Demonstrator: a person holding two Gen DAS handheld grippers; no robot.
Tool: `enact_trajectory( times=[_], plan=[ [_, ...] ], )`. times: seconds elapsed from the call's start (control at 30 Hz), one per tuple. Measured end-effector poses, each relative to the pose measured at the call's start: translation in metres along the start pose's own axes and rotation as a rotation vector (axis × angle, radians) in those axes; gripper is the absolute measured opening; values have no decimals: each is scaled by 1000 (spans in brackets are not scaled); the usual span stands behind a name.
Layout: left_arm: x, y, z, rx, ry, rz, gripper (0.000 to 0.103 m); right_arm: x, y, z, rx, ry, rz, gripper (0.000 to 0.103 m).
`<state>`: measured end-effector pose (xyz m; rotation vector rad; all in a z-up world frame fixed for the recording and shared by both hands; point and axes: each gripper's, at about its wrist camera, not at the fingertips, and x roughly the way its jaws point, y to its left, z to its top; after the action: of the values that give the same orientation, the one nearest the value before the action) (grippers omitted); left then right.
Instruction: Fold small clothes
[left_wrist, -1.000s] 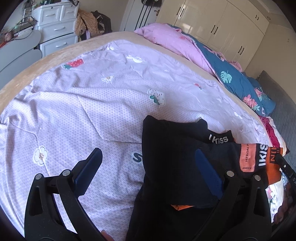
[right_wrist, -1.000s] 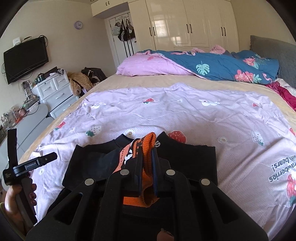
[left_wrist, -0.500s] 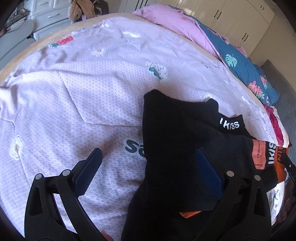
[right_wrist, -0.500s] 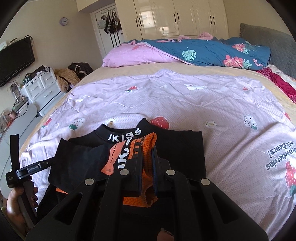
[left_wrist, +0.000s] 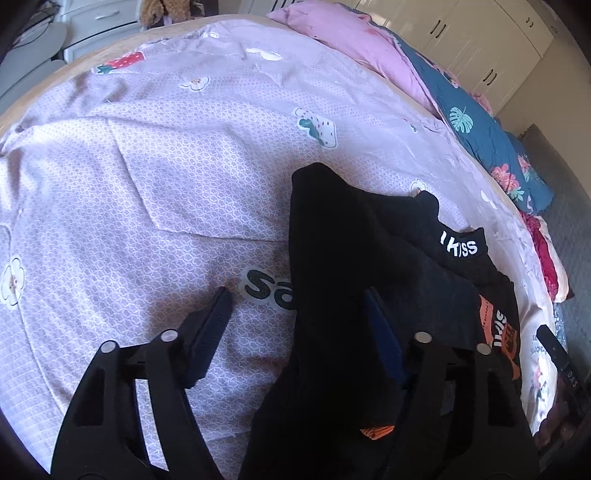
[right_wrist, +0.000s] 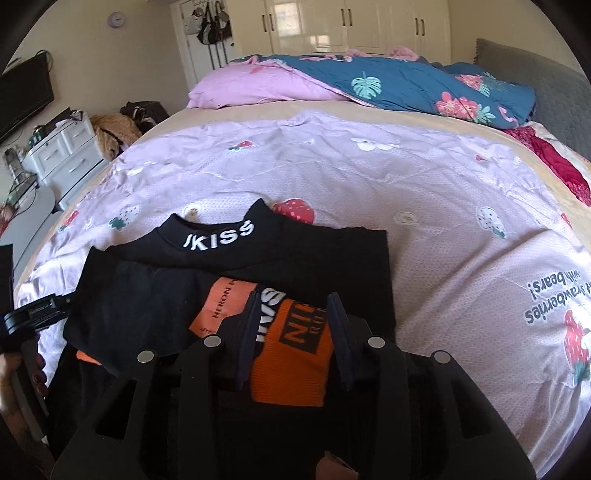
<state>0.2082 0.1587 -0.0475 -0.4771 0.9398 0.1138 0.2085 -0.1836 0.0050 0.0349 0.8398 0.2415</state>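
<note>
Right wrist | orange cuff (right_wrist: 291, 363) between parted fingers (right_wrist: 246, 341) | black top (right_wrist: 236, 258) beneath

White letters "KISS" mark the black garment's collar (right_wrist: 218, 236); upside-down print on the bedspread (right_wrist: 480, 229) reads "with bears!".

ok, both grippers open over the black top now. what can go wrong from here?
1. The right gripper straddles the orange cuff with its fingers apart, so the folded sleeve may spring back.
2. The left gripper has one finger on the lilac quilt; closing might pinch bedding with the black top.
3. The fold looks uneven near the collar.
</note>
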Motion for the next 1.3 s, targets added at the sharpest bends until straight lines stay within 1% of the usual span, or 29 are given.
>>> enact_trajectory(
  times=[0.07, 0.1, 0.13, 0.17, 0.2, 0.23, 0.27, 0.37, 0.43, 0.53, 0.57, 0.6, 0.63, 0.67, 0.7, 0.87, 1.1, 1.17, 1.2, 1.3],
  plan=[
    [3, -2, -2, 7, 11, -4, 50, 0, 8, -1, -27, 4, 13, 36],
    [6, -3, -3, 8, 19, -7, 47, 0, 13, -2, -40, 9, 22, 37],
    [7, -4, -3, 9, 21, -8, 39, 2, 18, -4, -56, 17, 37, 41],
    [7, -4, -3, 14, 22, -20, 17, 4, 23, -6, -70, 28, 53, 44],
    [6, -3, -2, 10, 22, -38, 9, 6, 29, -9, -86, 44, 70, 50],
    [2, 0, -1, -1, 13, -54, 8, 7, 34, -11, -100, 56, 84, 54],
    [-2, 1, 1, 1, 4, -57, 6, 9, 40, -13, -120, 66, 101, 54],
    [-2, 5, 1, 0, 10, -48, 6, 13, 56, -20, -178, 79, 110, 54],
    [0, 7, 1, -8, 17, -48, 6, 18, 60, -24, -192, 96, 111, 57],
    [2, 7, -1, 3, 24, -36, 7, 34, 54, -30, -187, 152, 50, 58],
    [3, 6, -1, 5, 25, -35, 8, 40, 50, -31, -175, 179, 24, 60],
    [3, 7, -1, 10, 25, -31, 9, 45, 44, -33, -161, 201, 3, 65],
    [4, 6, -1, 13, 27, -27, 11, 48, 37, -34, -134, 209, 10, 67],
    [5, 6, -1, 13, 28, -27, 11, 49, 32, -34, -106, 212, 33, 67],
    [5, 6, -1, 11, 30, -30, 11, 50, 30, -34, -97, 214, 39, 67],
    [2, -1, -2, 40, 34, -12, 11, 47, 32, -35, -105, 204, 26, 68],
    [-12, -16, -4, 99, 7, -5, 12, 38, 25, -29, -63, 181, 37, 69],
    [-13, -19, -4, 109, 6, 3, 15, 37, 24, -27, -54, 173, 37, 77],
    [-14, -20, -5, 113, 8, 3, 16, 35, 23, -26, -46, 164, 38, 85],
    [-15, -23, -5, 122, 9, -4, 23, 32, 23, -23, -32, 142, 45, 87]
  ],
)
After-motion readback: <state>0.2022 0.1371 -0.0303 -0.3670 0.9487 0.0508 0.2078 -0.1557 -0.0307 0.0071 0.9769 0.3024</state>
